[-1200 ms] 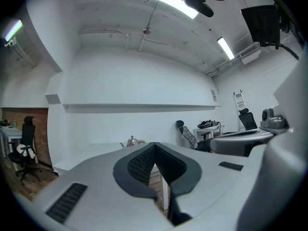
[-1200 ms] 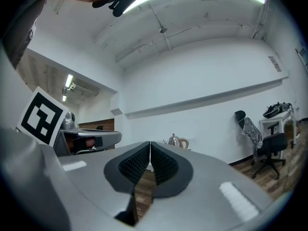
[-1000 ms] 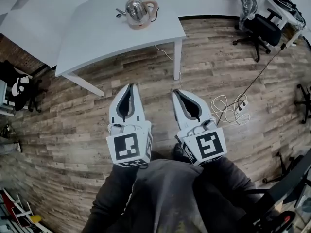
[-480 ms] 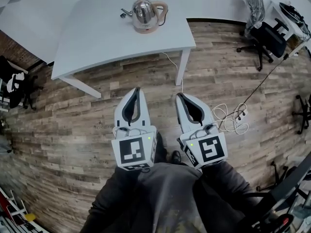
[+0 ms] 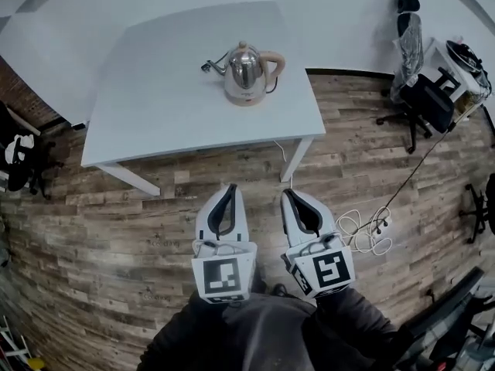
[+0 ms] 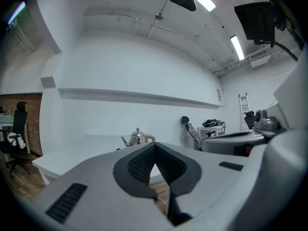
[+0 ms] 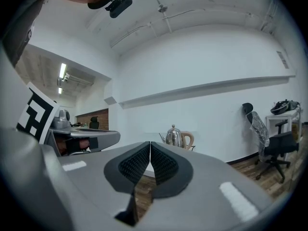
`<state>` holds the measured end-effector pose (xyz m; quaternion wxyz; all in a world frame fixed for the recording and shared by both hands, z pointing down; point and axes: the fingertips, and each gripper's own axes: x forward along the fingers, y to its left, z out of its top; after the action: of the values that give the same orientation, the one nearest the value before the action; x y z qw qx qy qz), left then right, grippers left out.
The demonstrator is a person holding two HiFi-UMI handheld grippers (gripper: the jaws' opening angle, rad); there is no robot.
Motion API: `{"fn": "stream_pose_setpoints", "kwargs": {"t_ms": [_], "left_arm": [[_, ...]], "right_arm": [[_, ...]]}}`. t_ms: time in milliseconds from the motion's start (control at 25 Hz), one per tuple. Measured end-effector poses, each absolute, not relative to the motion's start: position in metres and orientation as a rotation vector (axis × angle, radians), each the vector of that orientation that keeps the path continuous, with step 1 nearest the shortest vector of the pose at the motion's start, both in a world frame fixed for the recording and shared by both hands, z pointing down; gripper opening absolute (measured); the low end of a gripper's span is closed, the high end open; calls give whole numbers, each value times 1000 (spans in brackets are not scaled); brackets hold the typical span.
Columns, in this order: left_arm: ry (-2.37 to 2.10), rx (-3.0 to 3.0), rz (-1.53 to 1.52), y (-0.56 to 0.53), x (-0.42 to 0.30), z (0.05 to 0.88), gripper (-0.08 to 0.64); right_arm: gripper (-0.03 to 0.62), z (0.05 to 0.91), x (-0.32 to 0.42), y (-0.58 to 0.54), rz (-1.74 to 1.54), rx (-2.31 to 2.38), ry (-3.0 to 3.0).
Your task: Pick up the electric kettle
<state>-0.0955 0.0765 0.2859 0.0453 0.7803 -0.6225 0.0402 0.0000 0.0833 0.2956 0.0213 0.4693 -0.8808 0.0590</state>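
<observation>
A shiny steel electric kettle [image 5: 246, 69] with a tan handle and base stands on the white table [image 5: 162, 107], toward its right side. It also shows small and far off in the left gripper view as the kettle [image 6: 137, 138] and in the right gripper view as the kettle [image 7: 175, 137]. My left gripper [image 5: 230, 187] and right gripper [image 5: 288, 192] hang side by side over the wood floor, short of the table's front edge, both pointing toward it. Both are shut, tips meeting, with nothing held.
A white cable [image 5: 363, 230] with a power strip lies coiled on the floor to the right. Black office chairs [image 5: 421, 99] stand at the right, another chair [image 5: 19, 157] at the left. A table leg [image 5: 298, 157] stands just ahead of the right gripper.
Both grippers have travelled toward the table, staying shut. The table and kettle now sit lower and nearer in the head view.
</observation>
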Motion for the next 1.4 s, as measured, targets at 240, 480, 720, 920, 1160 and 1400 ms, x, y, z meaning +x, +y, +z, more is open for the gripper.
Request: {"fn": "stream_pose_setpoints", "kwargs": {"t_ms": [240,480,720,920,1160,1400], "left_arm": [[-1888,2404,95,46,-110,277,-3],[-1869,2396,138,27,-108,281,-3],[-1906,2373,151,-12,-110,291,-3],[-1926,2359,178,-40,-101,294,-3],[-1964,2296,230,-75,-94,304,-3],[-2022,2268,286,-115,-86,299,-3]], "right_arm": [[8,280,-11,50,154,1495,-2710],[8,272,-8,24,112,1520,-2706],[8,284,-9,-20,103,1499,-2722],[8,293,-3,-49,136,1466,-2735],[8,302,7,-88,192,1431,-2754],[6,304,12,-125,222,1362,-2807]]}}
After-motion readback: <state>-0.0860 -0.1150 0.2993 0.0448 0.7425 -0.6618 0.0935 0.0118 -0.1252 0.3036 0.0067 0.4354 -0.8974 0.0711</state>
